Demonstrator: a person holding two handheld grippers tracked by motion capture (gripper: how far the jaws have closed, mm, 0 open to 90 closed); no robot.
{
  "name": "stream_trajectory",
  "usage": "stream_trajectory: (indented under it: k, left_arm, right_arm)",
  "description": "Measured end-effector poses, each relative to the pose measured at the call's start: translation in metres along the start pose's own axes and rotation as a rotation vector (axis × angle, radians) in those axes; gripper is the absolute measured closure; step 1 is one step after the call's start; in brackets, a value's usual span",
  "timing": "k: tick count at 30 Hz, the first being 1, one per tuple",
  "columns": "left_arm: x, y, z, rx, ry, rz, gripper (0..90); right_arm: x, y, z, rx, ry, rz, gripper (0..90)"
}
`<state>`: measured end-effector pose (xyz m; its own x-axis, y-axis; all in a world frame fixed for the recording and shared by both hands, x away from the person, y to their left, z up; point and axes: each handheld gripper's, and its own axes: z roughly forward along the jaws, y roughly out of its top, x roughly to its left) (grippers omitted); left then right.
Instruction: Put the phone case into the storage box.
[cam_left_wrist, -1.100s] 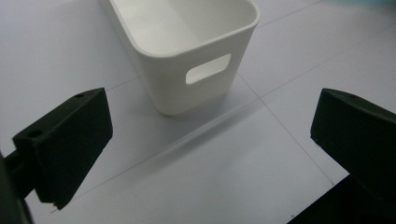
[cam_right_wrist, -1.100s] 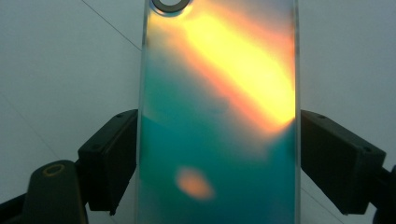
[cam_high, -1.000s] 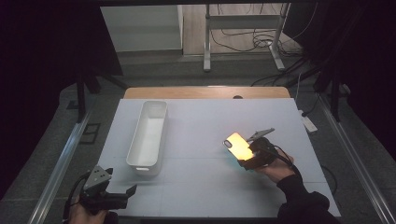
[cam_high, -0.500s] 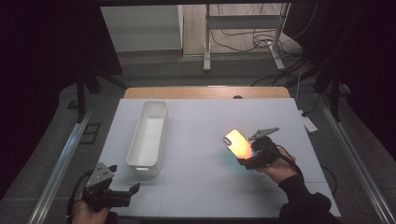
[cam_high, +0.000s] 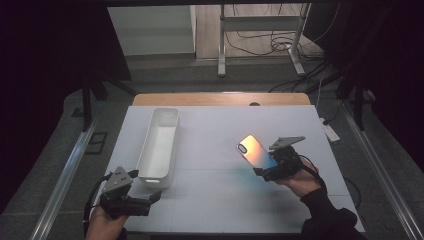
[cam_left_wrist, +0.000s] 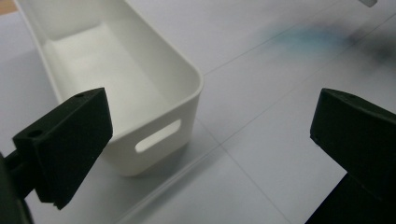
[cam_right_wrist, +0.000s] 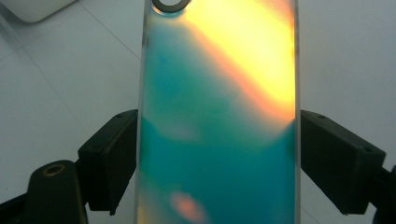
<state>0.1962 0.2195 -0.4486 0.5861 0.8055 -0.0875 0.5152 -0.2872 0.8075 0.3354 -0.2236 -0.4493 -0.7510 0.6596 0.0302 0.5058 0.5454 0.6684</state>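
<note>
— While your right gripper (cam_high: 261, 170) clamps the phone case (cam_high: 255, 152) by its long edges above the table, where's the tray (cam_high: 159, 148)?
— Left of it, lengthwise away from you; your left gripper (cam_high: 154, 196), jaws open, is nearer.

phone case (cam_high: 256, 152): iridescent teal-orange-yellow | bin (cam_high: 159, 146): white | tongs: black

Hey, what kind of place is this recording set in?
Probably a lab or recording studio: a white-topped table under bright light amid dark surroundings, loose cables on the floor behind, and metal stand legs.
</note>
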Motion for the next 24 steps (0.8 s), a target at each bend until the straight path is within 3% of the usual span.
stream_trajectory:
  k: [18, 24]
  left_arm:
    - [-0.006, 0.034, 0.025, -0.058, -0.109, 0.048, 0.0]
    - [-0.011, 0.047, 0.034, -0.074, -0.160, 0.075, 0.0]
  right_arm:
    - [0.004, 0.005, -0.013, -0.095, 0.050, -0.007, 17.3]
    - [0.008, 0.007, -0.018, -0.136, 0.089, -0.009, 17.2]
